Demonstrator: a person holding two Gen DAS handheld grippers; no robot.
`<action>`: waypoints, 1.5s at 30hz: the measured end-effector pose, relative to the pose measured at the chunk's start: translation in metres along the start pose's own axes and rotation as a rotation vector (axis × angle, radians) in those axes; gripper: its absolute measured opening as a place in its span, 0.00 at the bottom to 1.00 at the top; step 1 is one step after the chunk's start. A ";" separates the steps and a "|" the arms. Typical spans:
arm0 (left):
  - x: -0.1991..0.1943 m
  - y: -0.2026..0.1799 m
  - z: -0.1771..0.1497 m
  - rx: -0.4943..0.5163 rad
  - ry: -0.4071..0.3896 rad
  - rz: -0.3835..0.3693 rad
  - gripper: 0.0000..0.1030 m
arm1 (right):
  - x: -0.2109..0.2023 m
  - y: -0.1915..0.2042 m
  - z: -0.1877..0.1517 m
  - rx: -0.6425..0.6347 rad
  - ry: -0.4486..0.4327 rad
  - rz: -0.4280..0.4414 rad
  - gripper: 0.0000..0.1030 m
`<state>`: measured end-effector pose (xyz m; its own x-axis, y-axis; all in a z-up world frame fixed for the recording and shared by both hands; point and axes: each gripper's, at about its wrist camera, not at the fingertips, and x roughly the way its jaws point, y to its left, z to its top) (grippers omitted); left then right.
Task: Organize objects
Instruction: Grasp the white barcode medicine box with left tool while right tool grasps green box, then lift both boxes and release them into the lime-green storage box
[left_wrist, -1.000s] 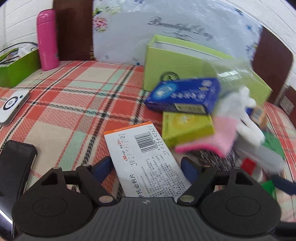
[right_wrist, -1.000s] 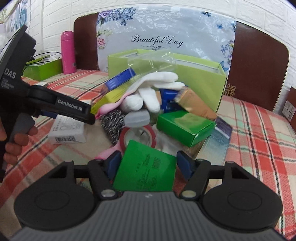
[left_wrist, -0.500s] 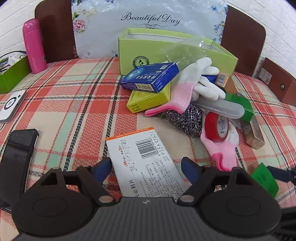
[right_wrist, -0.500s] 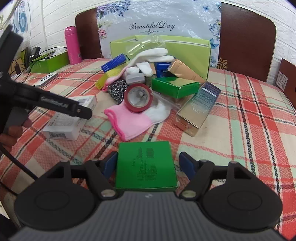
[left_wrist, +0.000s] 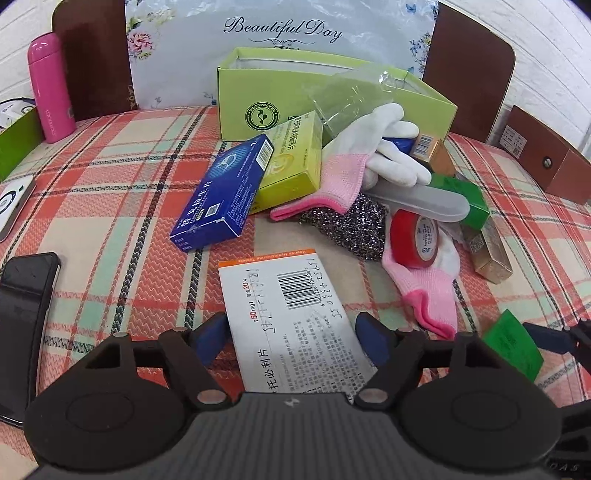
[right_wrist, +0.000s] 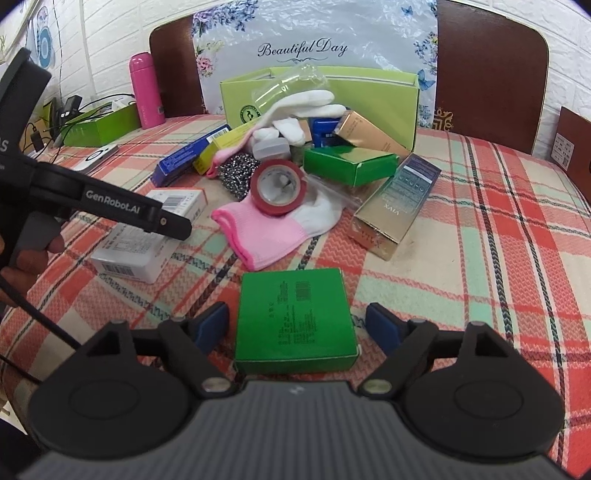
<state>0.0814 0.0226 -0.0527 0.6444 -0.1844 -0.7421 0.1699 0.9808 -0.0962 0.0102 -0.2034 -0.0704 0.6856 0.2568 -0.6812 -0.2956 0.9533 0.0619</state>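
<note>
A white medicine box (left_wrist: 288, 314) with an orange stripe lies on the plaid tablecloth (left_wrist: 110, 206) between the fingers of my left gripper (left_wrist: 290, 336). The jaws are closing and the blue pads touch its long sides. In the right wrist view the same white box (right_wrist: 147, 236) sits flat under one of the left gripper's fingers (right_wrist: 110, 199). A flat green box (right_wrist: 295, 317) rests on the cloth between the fingers of my right gripper (right_wrist: 295, 325). These jaws are opening, with a gap on each side of the box.
Behind stands an open lime-green box (left_wrist: 258, 92). In front of it is a pile: blue box (left_wrist: 221, 192), yellow box (left_wrist: 291, 162), gloves (left_wrist: 369, 158), red tape (left_wrist: 413, 236), gold box (right_wrist: 395, 206). A black phone (left_wrist: 22, 314) and a pink bottle (left_wrist: 50, 88) are at the left.
Both grippers drew back from the pile with their boxes. The right jaws widened off the green box, which now lies on the cloth. The blue box slid down off the yellow one.
</note>
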 end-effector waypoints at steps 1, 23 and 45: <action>0.000 0.000 -0.001 0.005 -0.005 0.006 0.77 | 0.000 0.000 0.000 -0.001 0.000 0.000 0.80; -0.075 0.011 0.109 0.023 -0.368 -0.227 0.71 | -0.045 -0.038 0.107 0.006 -0.328 0.069 0.58; 0.125 0.030 0.256 -0.046 -0.166 -0.171 0.71 | 0.184 -0.090 0.258 0.014 -0.095 -0.115 0.58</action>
<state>0.3577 0.0125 0.0217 0.7233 -0.3527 -0.5936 0.2560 0.9354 -0.2440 0.3342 -0.2013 -0.0129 0.7745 0.1587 -0.6123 -0.2024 0.9793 -0.0022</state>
